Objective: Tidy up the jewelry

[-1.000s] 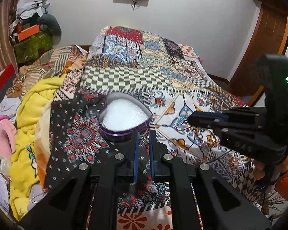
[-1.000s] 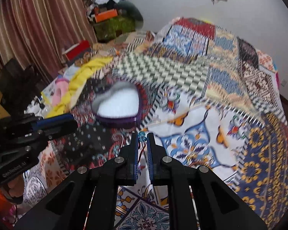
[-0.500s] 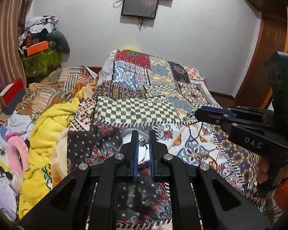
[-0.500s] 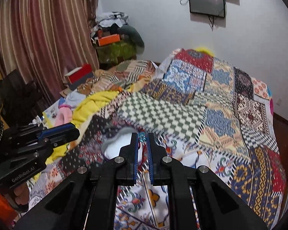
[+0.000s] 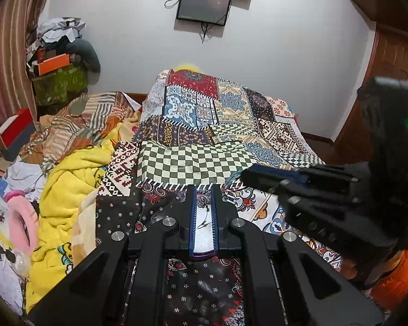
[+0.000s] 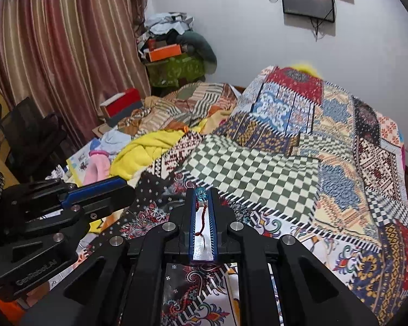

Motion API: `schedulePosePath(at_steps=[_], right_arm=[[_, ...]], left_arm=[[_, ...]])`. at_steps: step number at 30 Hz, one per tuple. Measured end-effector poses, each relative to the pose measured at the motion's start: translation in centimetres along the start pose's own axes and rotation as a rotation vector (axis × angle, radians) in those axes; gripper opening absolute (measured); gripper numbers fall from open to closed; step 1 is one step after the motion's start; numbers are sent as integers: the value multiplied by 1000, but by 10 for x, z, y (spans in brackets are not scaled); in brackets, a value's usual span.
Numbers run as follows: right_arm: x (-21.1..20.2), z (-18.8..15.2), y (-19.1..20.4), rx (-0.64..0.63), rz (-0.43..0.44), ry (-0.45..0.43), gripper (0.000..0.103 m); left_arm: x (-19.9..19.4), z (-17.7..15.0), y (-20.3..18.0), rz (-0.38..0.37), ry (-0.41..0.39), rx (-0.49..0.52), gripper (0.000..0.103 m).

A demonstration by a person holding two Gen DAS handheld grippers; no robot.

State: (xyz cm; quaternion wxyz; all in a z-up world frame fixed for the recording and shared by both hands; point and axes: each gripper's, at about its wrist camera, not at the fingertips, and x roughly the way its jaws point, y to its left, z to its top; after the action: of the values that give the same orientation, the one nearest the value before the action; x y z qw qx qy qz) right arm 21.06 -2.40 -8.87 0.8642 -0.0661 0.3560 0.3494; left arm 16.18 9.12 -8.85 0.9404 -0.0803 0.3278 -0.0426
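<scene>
Right gripper (image 6: 203,191): fingers nearly closed, pinching a blue-beaded piece (image 6: 201,191) with a red cord hanging between them. Left gripper (image 5: 203,190): fingers narrowly parted around a small metal trinket (image 5: 203,201); grip uncertain. Box (image 5: 202,256) sits beneath the left fingers on the bed (image 5: 217,160). Quilt beyond lies open; clothes heap (image 5: 65,179) crowds the left edge.

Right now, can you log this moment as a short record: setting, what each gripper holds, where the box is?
setting: bed covered by a patchwork bedspread, yellow blanket at its side
left gripper: shut on a small dark pendant piece with a thin chain
right gripper: shut on a blue-beaded piece with a red cord hanging down
jewelry box: white lining and purple rim seen between the left gripper's fingers, mostly hidden
wall: two dark screens
</scene>
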Motion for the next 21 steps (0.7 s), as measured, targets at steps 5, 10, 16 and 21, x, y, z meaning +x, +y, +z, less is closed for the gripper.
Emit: schedulePosePath(at_steps=[5,10,16,21], right_arm=[[28,-9,-4,-6,-5,68,8],[47,-18,-12,1,-7,120,8],[60,-27,-14,-15,0,169,8],[66,-31,-12,-36,6,192,8]], left_arm=[[23,-2,6,-14,45,-11,8],[49,-8,11,-22,101,-23,8],[69,-15,13,-13,146,-23,8],[80,-20,18,-8,178,-33,8]])
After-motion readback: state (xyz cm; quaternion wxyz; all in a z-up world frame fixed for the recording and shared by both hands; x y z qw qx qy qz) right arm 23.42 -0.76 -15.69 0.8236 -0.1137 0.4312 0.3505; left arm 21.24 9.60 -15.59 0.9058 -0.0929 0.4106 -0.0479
